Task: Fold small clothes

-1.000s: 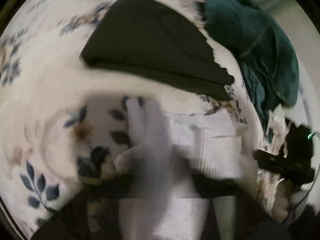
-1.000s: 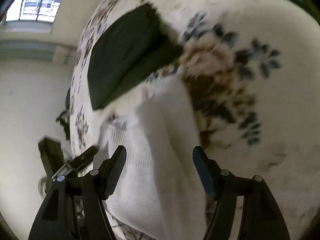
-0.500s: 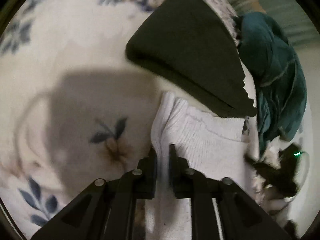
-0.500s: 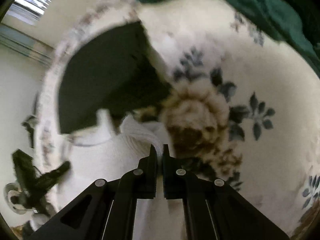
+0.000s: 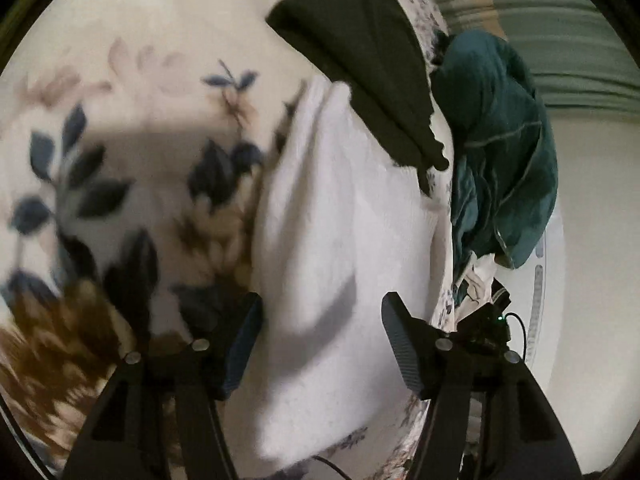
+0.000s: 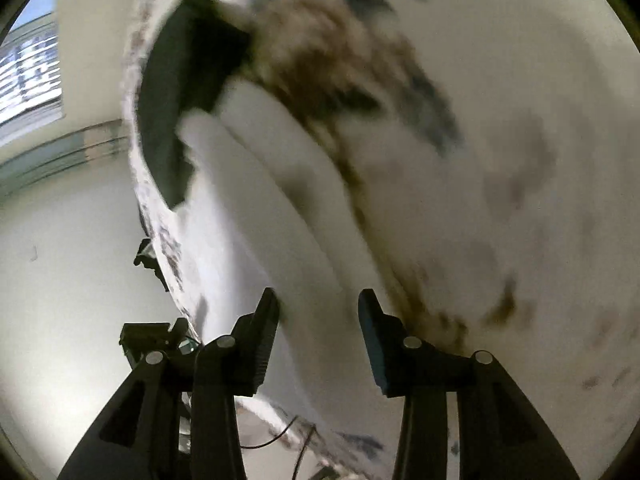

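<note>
A small white knit garment (image 5: pixel 344 240) lies folded on the floral blanket (image 5: pixel 120 128). It also shows in the right wrist view (image 6: pixel 272 216), blurred. My left gripper (image 5: pixel 320 336) is open and empty, its jaws spread above the near part of the white garment. My right gripper (image 6: pixel 318 328) is open and empty over the same garment's near end. A folded dark garment (image 5: pixel 368 60) lies just beyond the white one; it also shows in the right wrist view (image 6: pixel 180 92).
A crumpled teal garment (image 5: pixel 500 144) hangs at the blanket's right edge. A small black device with a green light (image 5: pixel 488 324) sits beyond that edge. The floral blanket (image 6: pixel 500 160) spreads to the right. A window with blinds (image 6: pixel 28 72) is at far left.
Both grippers were shut on the white garment half a second ago; now both have opened and let it go. Both views have shifted and are motion-blurred.
</note>
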Demonstrator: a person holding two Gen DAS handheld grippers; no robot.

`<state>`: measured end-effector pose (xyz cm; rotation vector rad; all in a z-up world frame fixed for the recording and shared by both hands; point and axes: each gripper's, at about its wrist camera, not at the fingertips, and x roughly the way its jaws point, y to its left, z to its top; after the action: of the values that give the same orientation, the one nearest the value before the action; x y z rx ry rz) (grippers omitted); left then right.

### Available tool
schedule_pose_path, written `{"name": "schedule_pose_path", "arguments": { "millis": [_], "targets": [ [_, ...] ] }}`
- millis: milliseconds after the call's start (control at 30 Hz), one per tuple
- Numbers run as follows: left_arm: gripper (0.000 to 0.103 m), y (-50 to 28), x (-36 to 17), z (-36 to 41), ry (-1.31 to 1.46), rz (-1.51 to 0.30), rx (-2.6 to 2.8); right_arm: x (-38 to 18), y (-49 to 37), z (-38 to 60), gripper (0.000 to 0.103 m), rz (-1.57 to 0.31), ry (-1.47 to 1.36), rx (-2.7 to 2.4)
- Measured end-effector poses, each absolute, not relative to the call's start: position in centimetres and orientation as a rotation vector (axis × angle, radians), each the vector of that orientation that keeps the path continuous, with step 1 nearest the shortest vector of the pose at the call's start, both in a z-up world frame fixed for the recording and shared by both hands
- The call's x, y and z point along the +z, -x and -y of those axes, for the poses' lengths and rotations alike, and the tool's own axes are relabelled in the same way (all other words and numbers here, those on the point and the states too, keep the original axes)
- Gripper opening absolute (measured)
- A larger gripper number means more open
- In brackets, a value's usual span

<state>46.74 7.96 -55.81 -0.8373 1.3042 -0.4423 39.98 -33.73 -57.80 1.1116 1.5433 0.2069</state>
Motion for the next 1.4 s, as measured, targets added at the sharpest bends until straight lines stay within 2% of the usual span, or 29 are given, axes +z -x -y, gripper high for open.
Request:
{"name": "schedule_pose_path", "arguments": {
  "millis": [33, 67, 100, 200, 300, 367, 467, 500, 533, 567, 667, 767, 833, 867, 900, 933, 967, 1000, 1033, 1200, 1300, 1400],
  "targets": [
    [0.012, -46.5, -55.5, -7.7, 0.814, -1.287, -0.433, -58.2, -39.3, 33.5, 0.042, -1.539, -1.12, 0.196],
    [0.012, -46.5, -55.4, -7.7, 0.79, -1.283, -0.414, -58.2, -38.8, 33.5, 0.032, -1.501, -1.127, 0.181],
    [0.012, -46.4, -55.4, -8.0, 0.776, -1.283, -0.387, -57.7, -38.4, 33.6, 0.007, -1.441, -1.099, 0.138],
    [0.012, -46.2, -56.2, -9.5, 0.759, -1.311, -0.29, -55.7, -37.4, 34.3, 0.006, -1.334, -0.987, -0.023],
    [0.014, -46.5, -55.8, -9.7, 0.805, -1.319, -0.311, -57.8, -37.3, 34.3, 0.006, -1.402, -1.085, 0.009],
    [0.019, -47.2, -55.1, -8.9, 0.764, -1.328, -0.341, -57.4, -37.6, 34.1, 0.008, -1.409, -1.126, 0.05],
    [0.043, -49.4, -54.7, -7.9, 0.738, -1.318, -0.378, -55.5, -38.8, 35.9, 0.009, -1.293, -1.162, 0.103],
    [0.051, -50.4, -54.9, -7.5, 0.733, -1.324, -0.381, -55.1, -39.4, 36.7, 0.014, -1.259, -1.116, 0.06],
    [0.052, -51.5, -55.2, -7.2, 0.735, -1.33, -0.389, -55.3, -40.1, 37.3, 0.021, -1.254, -1.088, 0.019],
    [0.052, -52.2, -55.3, -7.0, 0.731, -1.331, -0.393, -56.1, -41.0, 37.7, 0.023, -1.27, -1.108, 0.003],
    [0.052, -54.5, -55.4, -5.9, 0.675, -1.326, -0.409, -57.2, -43.8, 37.2, 0.023, -1.275, -1.196, 0.089],
    [0.052, -56.2, -55.9, -5.0, 0.596, -1.341, -0.412, -54.3, -46.2, 34.4, 0.026, -1.241, -1.024, 0.183],
    [0.047, -57.1, -56.2, -4.2, 0.543, -1.328, -0.41, -53.1, -47.5, 32.7, 0.053, -1.252, -0.9, 0.212],
    [0.037, -57.1, -55.9, -4.2, 0.534, -1.307, -0.414, -52.9, -48.2, 31.1, 0.054, -1.279, -0.809, 0.22],
    [0.008, -57.1, -55.4, -4.3, 0.528, -1.279, -0.417, -53.0, -49.0, 29.9, 0.054, -1.308, -0.743, 0.217],
    [0.008, -56.9, -54.5, -4.4, 0.509, -1.241, -0.407, -53.6, -49.7, 28.5, 0.052, -1.354, -0.655, 0.211],
    [0.008, -56.8, -53.9, -4.6, 0.495, -1.21, -0.395, -54.2, -50.0, 27.9, 0.046, -1.371, -0.611, 0.196],
    [0.008, -56.6, -53.2, -4.9, 0.487, -1.173, -0.388, -54.3, -50.2, 27.7, 0.013, -1.361, -0.594, 0.172],
    [0.008, -56.3, -52.7, -5.3, 0.495, -1.139, -0.382, -54.1, -50.2, 27.9, 0.01, -1.328, -0.602, 0.128],
    [0.008, -57.2, -53.6, -6.3, 0.516, -1.14, -0.355, -51.4, -49.4, 29.8, 0.008, -1.171, -0.744, 0.079],
    [0.008, -58.9, -55.2, -6.3, 0.475, -1.169, -0.336, -51.3, -50.0, 29.7, 0.008, -1.174, -0.718, 0.069],
    [0.008, -60.5, -58.8, -5.5, 0.432, -1.322, -0.33, -54.0, -53.1, 29.5, 0.008, -1.259, -0.691, 0.038]
  ]
}}
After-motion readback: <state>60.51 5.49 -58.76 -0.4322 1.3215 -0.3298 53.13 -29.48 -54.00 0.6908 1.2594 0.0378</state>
